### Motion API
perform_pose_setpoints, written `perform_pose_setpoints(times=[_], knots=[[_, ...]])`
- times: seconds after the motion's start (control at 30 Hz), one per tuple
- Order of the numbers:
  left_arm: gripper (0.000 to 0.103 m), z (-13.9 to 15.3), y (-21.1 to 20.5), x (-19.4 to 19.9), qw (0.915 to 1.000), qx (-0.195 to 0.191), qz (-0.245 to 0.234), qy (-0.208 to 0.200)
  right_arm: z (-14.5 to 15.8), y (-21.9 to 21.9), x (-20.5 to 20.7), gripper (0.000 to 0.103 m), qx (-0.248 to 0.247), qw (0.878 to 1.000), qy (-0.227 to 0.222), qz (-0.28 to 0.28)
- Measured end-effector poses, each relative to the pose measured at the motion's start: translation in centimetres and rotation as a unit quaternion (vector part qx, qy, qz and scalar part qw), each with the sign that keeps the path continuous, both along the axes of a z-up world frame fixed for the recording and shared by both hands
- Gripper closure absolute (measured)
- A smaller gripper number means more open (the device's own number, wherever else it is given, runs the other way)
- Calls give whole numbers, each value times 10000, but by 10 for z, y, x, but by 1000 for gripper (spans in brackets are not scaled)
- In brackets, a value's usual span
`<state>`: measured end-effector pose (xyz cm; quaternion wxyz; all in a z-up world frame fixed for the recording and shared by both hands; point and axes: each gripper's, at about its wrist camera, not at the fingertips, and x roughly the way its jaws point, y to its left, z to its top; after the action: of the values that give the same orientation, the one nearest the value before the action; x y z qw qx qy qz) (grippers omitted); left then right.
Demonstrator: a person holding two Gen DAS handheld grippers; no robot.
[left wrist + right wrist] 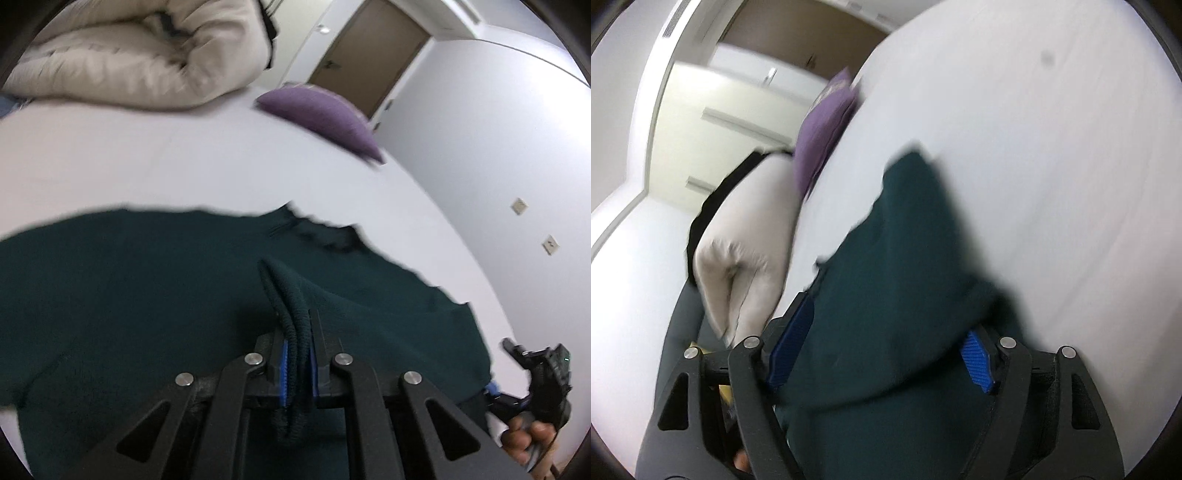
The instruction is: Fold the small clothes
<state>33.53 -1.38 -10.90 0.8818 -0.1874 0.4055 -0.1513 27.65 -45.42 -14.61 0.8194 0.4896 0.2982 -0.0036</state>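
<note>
A dark green knit garment (pixel 129 295) lies spread over a white bed (pixel 147 155). My left gripper (pixel 295 317) is shut on a bunched, ribbed edge of it, which stands up in a fold between the blue pads. In the right wrist view the same garment (pixel 897 258) runs away from the camera, and a thick bunch of it sits between the jaws of my right gripper (pixel 890 321). The jaws stand wide and the blue pads (pixel 977 363) show beside the cloth, not pressed on it. The left wrist view shows the right gripper (pixel 524 360) at the garment's right edge, with a hand (pixel 524 439) on it.
A rolled cream duvet (pixel 129 55) lies at the far side of the bed and a purple cushion (pixel 325 114) beside it, near the bed's edge. A brown door (pixel 369 55) and a pale wall stand beyond. Bare white sheet (pixel 1034 147) surrounds the garment.
</note>
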Motion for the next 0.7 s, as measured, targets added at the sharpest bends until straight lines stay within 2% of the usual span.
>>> perform_pose_setpoints(times=[0.03, 0.1, 0.13, 0.23, 0.33, 0.4, 0.43, 0.53, 0.63, 0.7], knots=[[93, -9, 4, 3, 10000, -14, 46, 76, -4, -9, 0, 51, 86, 9999, -38, -93], [93, -21, 6, 6, 9997, -119, 100, 174, -15, -21, -2, 66, 265, 9995, 32, -142], [93, -22, 6, 6, 9997, -137, 114, 155, -19, -24, -4, 70, 291, 9995, -12, -133], [93, -20, 2, 8, 9999, -38, 91, 98, -24, -29, -8, 67, 363, 9993, -86, -38], [92, -20, 2, 10, 9999, -41, 86, 62, -13, -27, -9, 64, 269, 9993, 197, 156], [90, -23, 3, 7, 9999, -75, 102, 64, 5, -17, -17, 64, -111, 9990, 332, 267], [90, -23, 4, 6, 9999, -94, 97, 69, 21, -14, -18, 64, -550, 9975, 330, 294], [90, -18, 4, 4, 10000, 28, 57, -4, 46, -12, -17, 64, -1343, 9903, 267, 230], [90, -14, -2, 3, 9994, 330, 16, -74, 51, -18, 18, 64, -1668, 9841, 432, 427], [88, -18, 0, 2, 9995, 317, 40, -50, 48, -19, 48, 64, -1837, 9790, 617, 626]])
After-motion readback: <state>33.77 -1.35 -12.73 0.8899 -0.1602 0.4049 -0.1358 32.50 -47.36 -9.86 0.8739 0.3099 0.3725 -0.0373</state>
